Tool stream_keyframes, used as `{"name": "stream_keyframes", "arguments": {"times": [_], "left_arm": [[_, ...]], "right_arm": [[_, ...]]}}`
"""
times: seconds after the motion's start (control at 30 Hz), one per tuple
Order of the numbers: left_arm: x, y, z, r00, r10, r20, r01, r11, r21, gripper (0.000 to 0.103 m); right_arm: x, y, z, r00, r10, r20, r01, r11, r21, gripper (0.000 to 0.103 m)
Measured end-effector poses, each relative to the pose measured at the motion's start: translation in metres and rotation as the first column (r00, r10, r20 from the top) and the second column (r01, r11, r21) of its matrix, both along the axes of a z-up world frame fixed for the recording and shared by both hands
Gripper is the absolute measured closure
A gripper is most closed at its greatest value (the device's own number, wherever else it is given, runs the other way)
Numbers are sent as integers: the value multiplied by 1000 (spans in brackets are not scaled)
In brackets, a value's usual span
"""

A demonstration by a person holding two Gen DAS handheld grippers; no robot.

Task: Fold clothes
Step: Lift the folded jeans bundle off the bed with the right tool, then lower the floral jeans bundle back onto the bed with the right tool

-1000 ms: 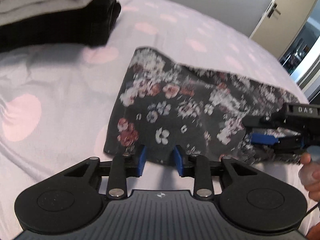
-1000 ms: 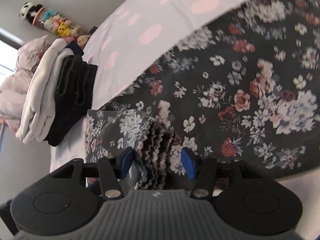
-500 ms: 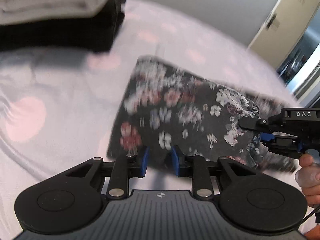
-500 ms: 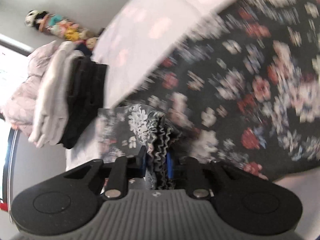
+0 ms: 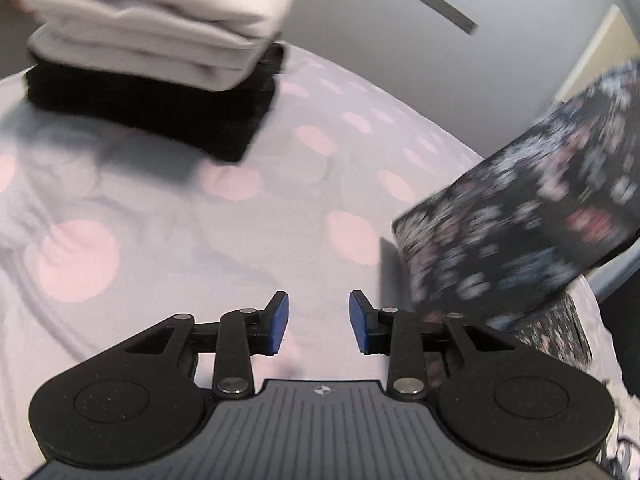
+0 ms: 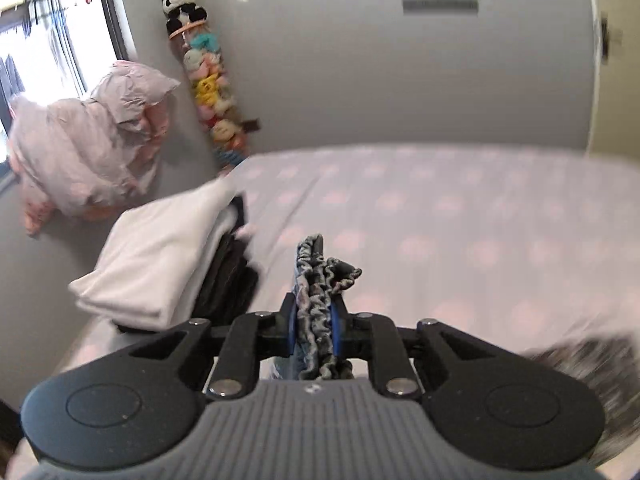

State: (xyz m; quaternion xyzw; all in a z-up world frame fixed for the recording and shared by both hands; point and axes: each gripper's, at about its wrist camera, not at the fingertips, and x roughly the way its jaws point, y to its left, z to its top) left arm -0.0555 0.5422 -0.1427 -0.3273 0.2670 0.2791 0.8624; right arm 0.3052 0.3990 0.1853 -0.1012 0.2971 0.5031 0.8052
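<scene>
Right wrist view: right gripper (image 6: pixel 314 326) pinches the floral garment (image 6: pixel 320 304) by its gathered waistband, letting it hang clear of the bed (image 6: pixel 440 220). Left gripper (image 5: pixel 318 322), jaws opening, holds nothing.

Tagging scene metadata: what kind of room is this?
Likely a bedroom: a bed with a pink-dotted sheet, plush toys hung in the corner, and folded clothes stacked on the bed.

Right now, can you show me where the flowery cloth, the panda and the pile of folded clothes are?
flowery cloth (image 5: pixel 520 216): left wrist view, middle of the lifted, blurred fabric.
panda (image 6: pixel 181 5): right wrist view, its body, at the top of the toy row.
pile (image 5: pixel 160 32): left wrist view, the white top layers.
</scene>
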Motion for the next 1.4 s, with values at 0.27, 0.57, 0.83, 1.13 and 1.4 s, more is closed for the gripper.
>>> {"name": "stream_keyframes", "arguments": {"times": [0.27,0.57,0.83,1.13,1.4], "left_arm": [[45,-41,1,986,-146,-85,154,983,98,57],[76,-70,-11,957,-222,-185,253,952,170,56],[108,-89,-18,944,-264,-201,304,930,206,56],[161,-157,-41,835,-440,-329,537,782,316,51],[167,-160,-56,827,-431,-362,546,768,334,40]], "right_arm": [[44,-27,76,970,-118,212,128,991,-35,85],[161,-104,17,951,-263,160,279,957,-85,85],[276,-161,-106,905,-426,5,422,893,-157,85],[349,-196,-221,865,-487,-119,445,855,-265,85],[371,-207,-277,857,-499,-130,444,842,-307,84]]}}
